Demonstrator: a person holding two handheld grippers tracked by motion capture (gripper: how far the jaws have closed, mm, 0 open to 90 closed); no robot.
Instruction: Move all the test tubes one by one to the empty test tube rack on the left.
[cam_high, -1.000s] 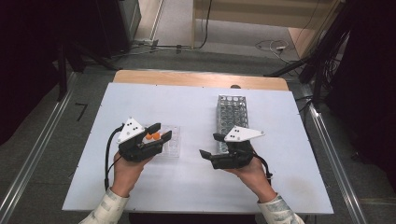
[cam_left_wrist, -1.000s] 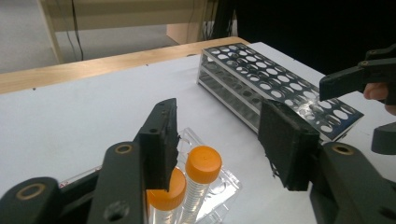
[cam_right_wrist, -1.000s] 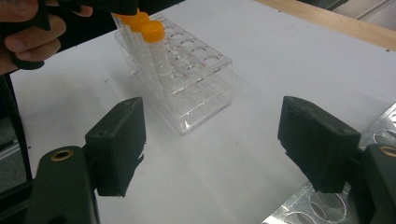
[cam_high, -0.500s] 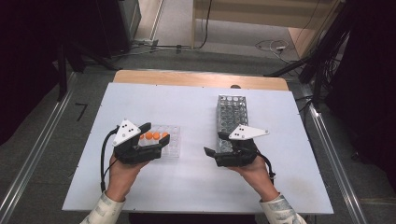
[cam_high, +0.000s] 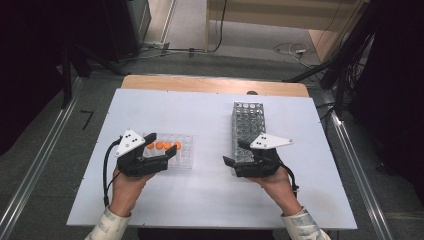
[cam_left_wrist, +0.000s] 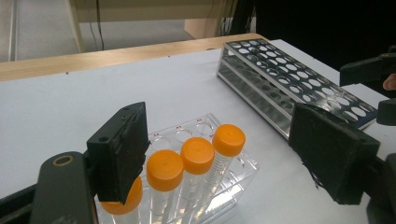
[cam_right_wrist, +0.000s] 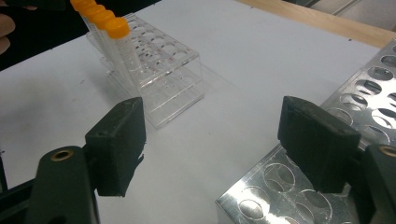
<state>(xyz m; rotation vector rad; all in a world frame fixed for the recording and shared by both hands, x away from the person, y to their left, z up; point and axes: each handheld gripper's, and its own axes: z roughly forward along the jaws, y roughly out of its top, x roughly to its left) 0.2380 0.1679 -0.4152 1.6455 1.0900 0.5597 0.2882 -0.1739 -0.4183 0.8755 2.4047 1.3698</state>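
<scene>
A clear plastic rack (cam_high: 184, 155) holds several orange-capped tubes (cam_high: 164, 145) in one row. My left gripper (cam_high: 163, 143) hovers at that row; its jaws have just been opening and stand apart. In the left gripper view the left gripper (cam_left_wrist: 224, 154) is open around the orange-capped tubes (cam_left_wrist: 197, 155), with its left pad in front of the nearest cap and no pad pressing. My right gripper (cam_high: 233, 152) is open and empty at the near end of the metal tube rack (cam_high: 247, 122). In the right gripper view the right gripper (cam_right_wrist: 217, 144) has one jaw over the metal rack's (cam_right_wrist: 299, 196) corner.
The white table top (cam_high: 210, 110) has a wooden strip (cam_high: 210, 85) along its far edge. Dark equipment and cables (cam_high: 350, 60) lie on the floor beyond. The other hand's gripper (cam_left_wrist: 373, 74) shows at the right of the left gripper view, beside the metal rack (cam_left_wrist: 289, 70).
The left jaws have opened and let go of an orange-capped tube, which now stands in the clear rack. The left gripper drew back slightly. The right gripper kept still.
</scene>
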